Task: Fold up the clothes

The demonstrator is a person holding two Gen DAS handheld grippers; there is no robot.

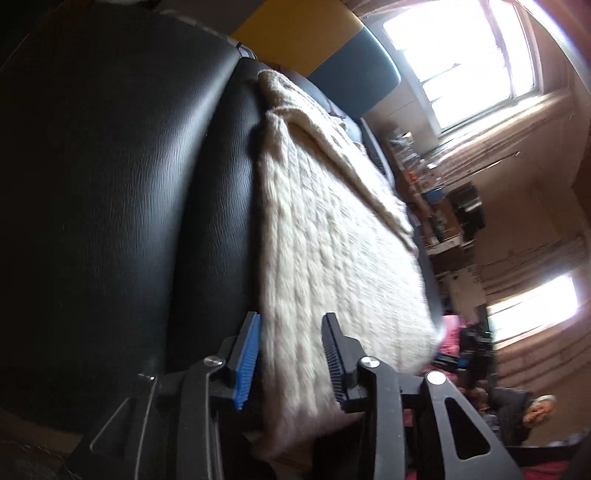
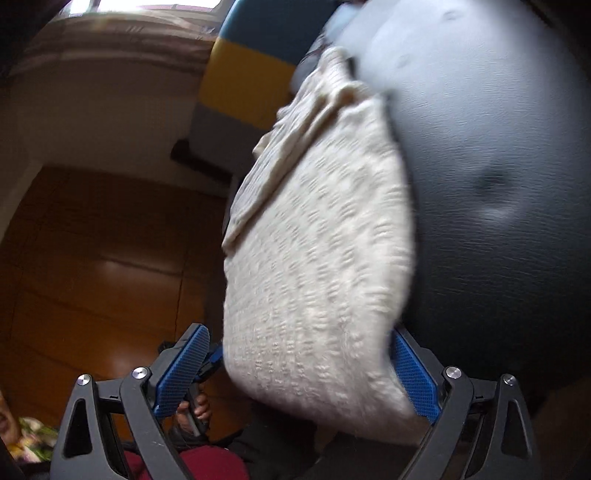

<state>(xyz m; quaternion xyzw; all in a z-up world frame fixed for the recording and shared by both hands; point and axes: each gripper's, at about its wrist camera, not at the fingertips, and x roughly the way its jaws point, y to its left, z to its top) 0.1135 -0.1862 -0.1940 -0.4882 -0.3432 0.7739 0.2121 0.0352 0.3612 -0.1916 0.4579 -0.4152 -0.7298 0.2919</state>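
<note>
Knitwear under inspection: cream cable-knit sweater (image 1: 332,236), already folded into a thick pad, lying against black leather upholstery (image 1: 122,192), apparently a sofa or chair.

Left wrist view. Left gripper (image 1: 291,354) positioned at near end of sweater, jaws parted moderately with the folded edge running between them. Blue-padded finger (image 1: 248,363) lies along the sweater's side edge next to the leather; black ribbed finger (image 1: 334,356) lies over the knit face. Appear to bracket the thickness; actual clamping cannot be confirmed. Narrower folded layer visible along far edge of sweater. Window (image 1: 461,62) and cluttered shelving behind; yellow and blue panel (image 1: 314,33) beyond the upholstery.

Right wrist view. Right gripper (image 2: 295,369) spread wide, blue pads standing either side of the sweater's (image 2: 317,258) near end. One pad touches or sits just behind the knit on the leather side; other pad stands clear of the fabric. No grip evident. Frame blurred, so contact uncertain. Wooden floor (image 2: 92,258) visible below.

Judgement: both grippers straddle the same end, probably to take the full thickness and lift or double the bundle once more. Bulky knit likely to spring open unless all layers are caught together.
</note>
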